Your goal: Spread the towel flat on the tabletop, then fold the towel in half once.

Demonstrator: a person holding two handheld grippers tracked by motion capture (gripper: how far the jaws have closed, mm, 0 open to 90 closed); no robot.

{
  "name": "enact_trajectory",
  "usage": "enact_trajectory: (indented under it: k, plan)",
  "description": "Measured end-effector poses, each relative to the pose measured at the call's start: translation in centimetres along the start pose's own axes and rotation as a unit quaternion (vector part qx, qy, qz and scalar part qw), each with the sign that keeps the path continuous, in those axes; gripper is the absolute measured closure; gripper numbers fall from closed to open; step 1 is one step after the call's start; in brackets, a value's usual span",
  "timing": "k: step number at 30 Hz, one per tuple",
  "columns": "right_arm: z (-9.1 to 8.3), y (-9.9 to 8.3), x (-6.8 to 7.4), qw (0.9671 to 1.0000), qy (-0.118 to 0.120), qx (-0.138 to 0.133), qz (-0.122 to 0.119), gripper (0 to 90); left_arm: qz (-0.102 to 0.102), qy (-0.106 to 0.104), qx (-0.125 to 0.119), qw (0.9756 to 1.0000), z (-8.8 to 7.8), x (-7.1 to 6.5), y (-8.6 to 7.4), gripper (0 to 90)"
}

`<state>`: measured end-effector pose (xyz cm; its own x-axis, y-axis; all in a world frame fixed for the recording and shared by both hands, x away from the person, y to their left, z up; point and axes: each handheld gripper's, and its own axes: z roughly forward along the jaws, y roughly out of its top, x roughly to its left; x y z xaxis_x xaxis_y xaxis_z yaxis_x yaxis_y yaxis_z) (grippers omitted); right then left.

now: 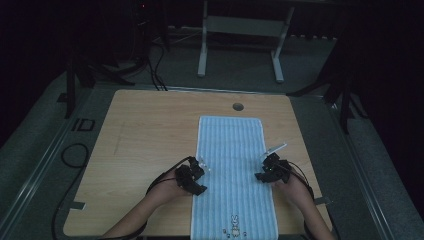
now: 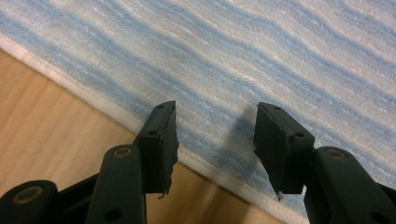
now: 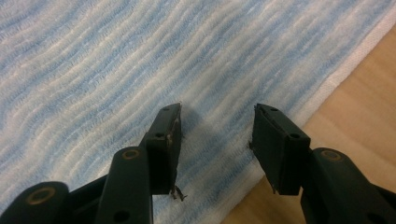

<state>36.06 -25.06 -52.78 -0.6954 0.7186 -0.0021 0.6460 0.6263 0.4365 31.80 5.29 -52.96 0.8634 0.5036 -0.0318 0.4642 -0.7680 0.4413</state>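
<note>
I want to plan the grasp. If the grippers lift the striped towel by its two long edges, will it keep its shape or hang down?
The towel looks like thin soft terry lying flat, so it would probably sag in the middle. Its ribbed weave should grip well, hardly slipping. It seems light.

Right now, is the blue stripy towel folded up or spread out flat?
Spread out flat. The towel lies as one long strip on the table, with no folds showing.
</note>
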Motion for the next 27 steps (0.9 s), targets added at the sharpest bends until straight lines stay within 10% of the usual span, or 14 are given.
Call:
enact_trajectory:
  k: [11,20,27]
  plan:
    - [-2.0,-0.2,-0.2,0.9998,0.018,-0.002,-0.001,42.7,0.014,0.000,0.011,0.9998,-1.5,-0.9,-0.4,45.3]
    - [-4.5,0.8,-3.6,0.9998,-0.015,0.006,0.012,43.0,-0.054,0.062,0.004,0.9966,-3.5,4.3,0.2,44.4]
    - [-3.1,2.5,-6.0,0.9986,-0.028,0.014,0.042,43.0,-0.082,0.049,-0.009,0.9954,-3.1,7.6,2.2,40.6]
